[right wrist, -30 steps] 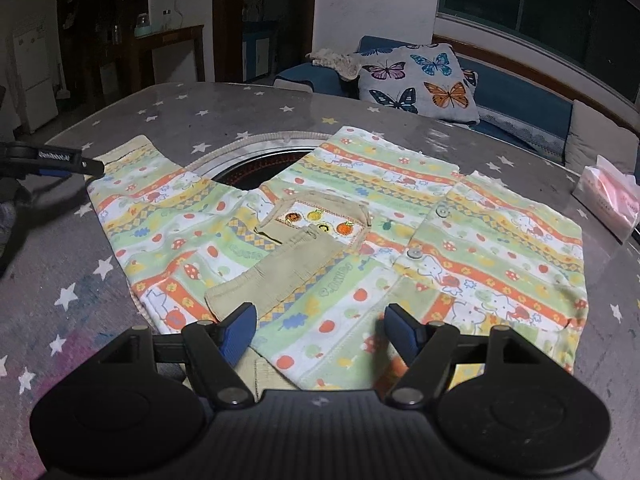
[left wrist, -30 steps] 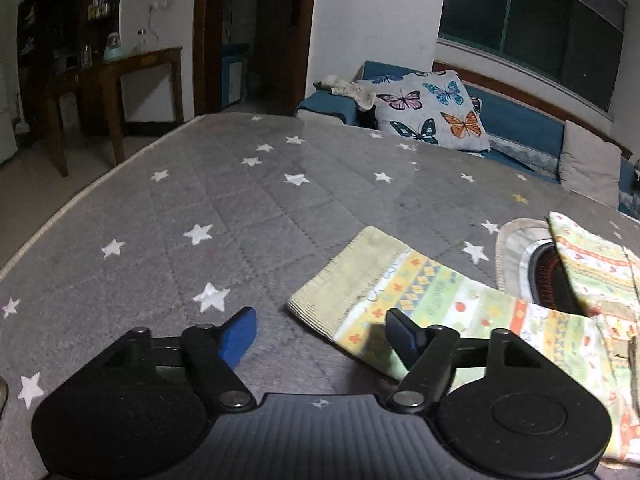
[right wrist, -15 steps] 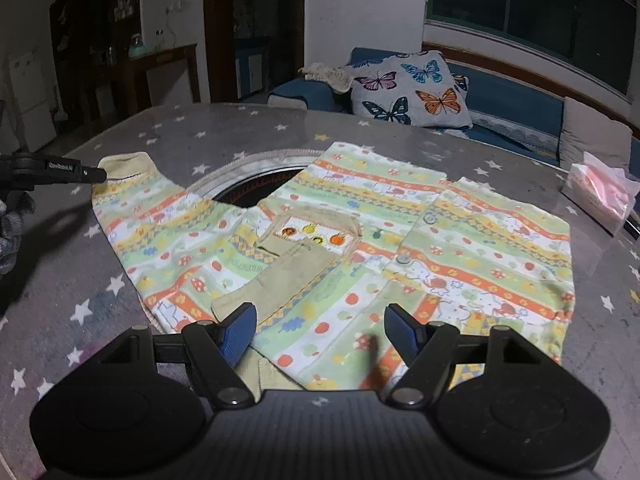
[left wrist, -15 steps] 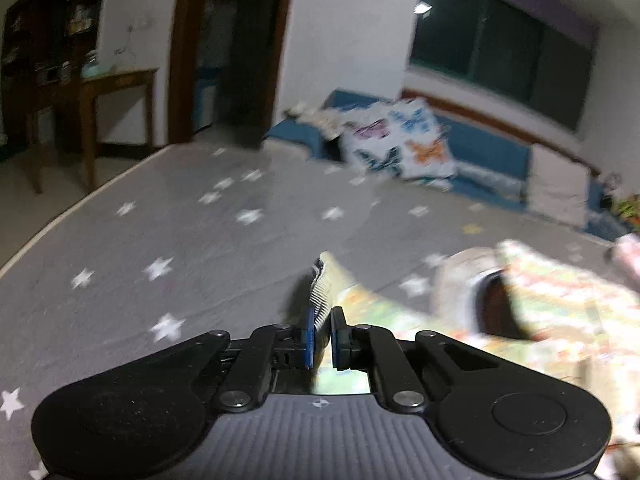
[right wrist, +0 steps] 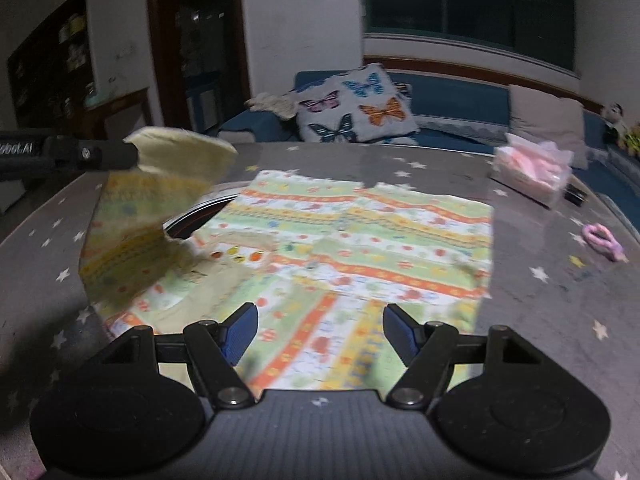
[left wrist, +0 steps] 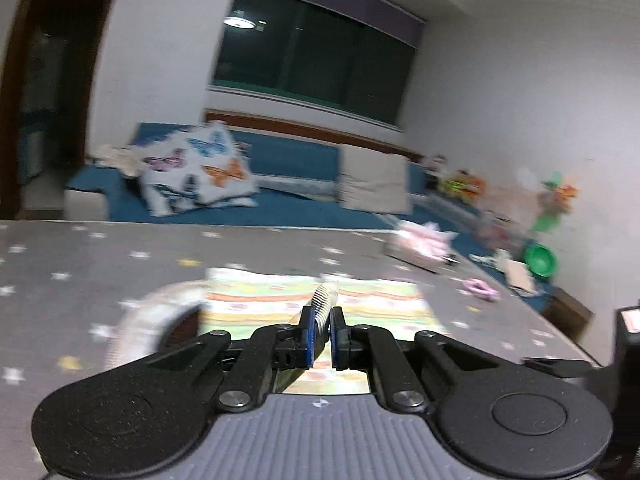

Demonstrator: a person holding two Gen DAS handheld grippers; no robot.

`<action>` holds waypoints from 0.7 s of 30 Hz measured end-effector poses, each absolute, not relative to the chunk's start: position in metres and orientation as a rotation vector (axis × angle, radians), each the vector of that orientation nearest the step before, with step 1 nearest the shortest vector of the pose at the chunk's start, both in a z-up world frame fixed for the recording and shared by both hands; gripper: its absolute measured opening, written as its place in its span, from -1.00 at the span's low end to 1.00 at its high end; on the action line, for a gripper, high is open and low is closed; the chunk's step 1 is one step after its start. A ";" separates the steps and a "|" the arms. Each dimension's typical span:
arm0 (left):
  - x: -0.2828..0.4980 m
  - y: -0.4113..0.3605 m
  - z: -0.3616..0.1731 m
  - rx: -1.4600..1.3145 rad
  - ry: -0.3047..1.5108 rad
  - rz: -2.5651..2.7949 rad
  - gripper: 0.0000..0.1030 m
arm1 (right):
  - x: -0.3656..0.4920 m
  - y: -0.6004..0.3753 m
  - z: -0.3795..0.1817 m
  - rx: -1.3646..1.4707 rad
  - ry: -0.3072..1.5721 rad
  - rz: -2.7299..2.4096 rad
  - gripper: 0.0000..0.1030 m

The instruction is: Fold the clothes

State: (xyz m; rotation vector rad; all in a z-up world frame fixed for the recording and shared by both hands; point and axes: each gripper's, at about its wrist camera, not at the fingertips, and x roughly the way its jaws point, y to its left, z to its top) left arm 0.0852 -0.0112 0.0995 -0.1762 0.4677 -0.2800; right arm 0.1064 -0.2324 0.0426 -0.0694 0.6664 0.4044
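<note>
Right wrist view | one garment [right wrist: 360, 240] | left gripper [left wrist: 320, 334] pinching its cuff [right wrist: 180, 152] | right gripper [right wrist: 320, 332] agape

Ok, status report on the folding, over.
Left gripper shut on shirt sleeve cuff, lifted off table. Right gripper open, low over shirt. Tissue pack sits clear of fold.

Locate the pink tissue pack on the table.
In the right wrist view the pink tissue pack sits at the table's far right edge, beyond the garment's right side.
</note>
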 end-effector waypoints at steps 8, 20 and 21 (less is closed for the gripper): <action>0.089 -0.085 0.070 -0.136 0.589 -0.456 -0.77 | 0.106 -0.284 0.040 0.060 0.691 0.338 0.21; 0.069 -0.038 0.060 -0.036 0.570 -0.329 -0.02 | 0.112 -0.287 0.032 0.133 0.739 0.366 -0.18; 0.069 -0.029 0.058 -0.028 0.569 -0.301 0.01 | 0.114 -0.284 0.030 0.129 0.749 0.373 -0.21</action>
